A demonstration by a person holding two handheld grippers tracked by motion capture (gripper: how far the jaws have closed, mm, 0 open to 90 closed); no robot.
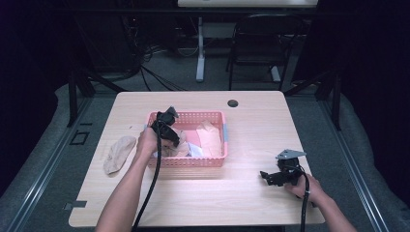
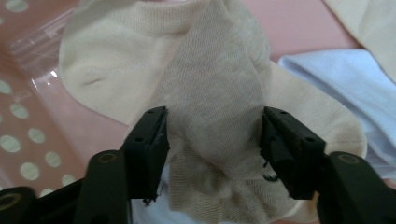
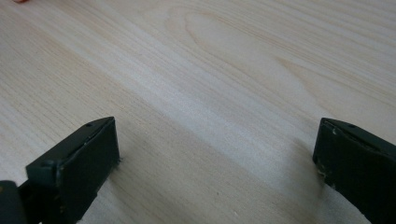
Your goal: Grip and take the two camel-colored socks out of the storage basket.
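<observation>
A pink plastic basket (image 1: 193, 163) of small garments stands on the wooden table (image 1: 251, 125). My left gripper (image 1: 173, 144) reaches down into its left part. In the left gripper view the two black jaws (image 2: 212, 121) stand on either side of a raised fold of a beige sock (image 2: 210, 79), with both pads against the fabric. My right gripper (image 1: 265, 176) rests low over the table at the front right, held by a hand. In the right gripper view it (image 3: 215, 135) stands wide open above bare wood with nothing between its fingers.
Another beige sock (image 1: 118, 153) lies flat on the table left of the basket. Inside the basket are a peach garment (image 1: 210, 137), a light blue cloth (image 2: 341, 79) and a pink dotted bag (image 2: 23, 135). A cable hole (image 1: 233, 103) sits near the far edge.
</observation>
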